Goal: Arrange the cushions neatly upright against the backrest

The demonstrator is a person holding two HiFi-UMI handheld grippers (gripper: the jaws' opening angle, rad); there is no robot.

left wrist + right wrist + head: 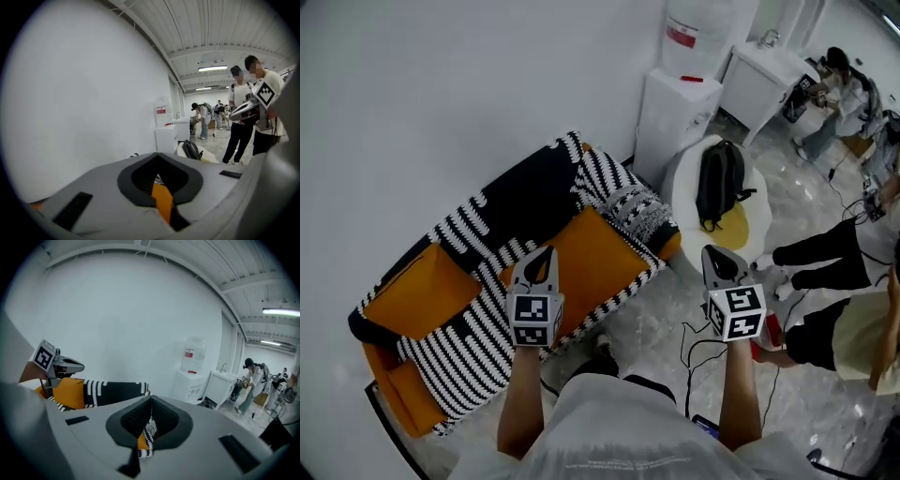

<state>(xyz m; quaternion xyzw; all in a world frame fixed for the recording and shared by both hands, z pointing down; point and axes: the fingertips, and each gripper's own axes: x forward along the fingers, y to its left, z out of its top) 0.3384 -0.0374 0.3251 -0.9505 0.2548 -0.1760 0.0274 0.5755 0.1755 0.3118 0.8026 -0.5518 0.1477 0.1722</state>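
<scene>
With the jaws of the left gripper [545, 254] and the right gripper [712, 255] clenched on nothing, we judge the soft, light orange square fabric cushion [422, 291], on the black-and-white striped sofa [467, 354] at the left gripper's 9 o'clock, best pinched by a corner.

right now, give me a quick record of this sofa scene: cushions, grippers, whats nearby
sofa: black-and-white striped, against the white wall
middle orange cushion: lying flat on the seat
left orange cushion: at the sofa's left end
patterned cushion: at the right end
left gripper: shut, empty, above the seat
right gripper: shut, empty, above the floor
nearby: water dispenser; black backpack on a white chair
</scene>
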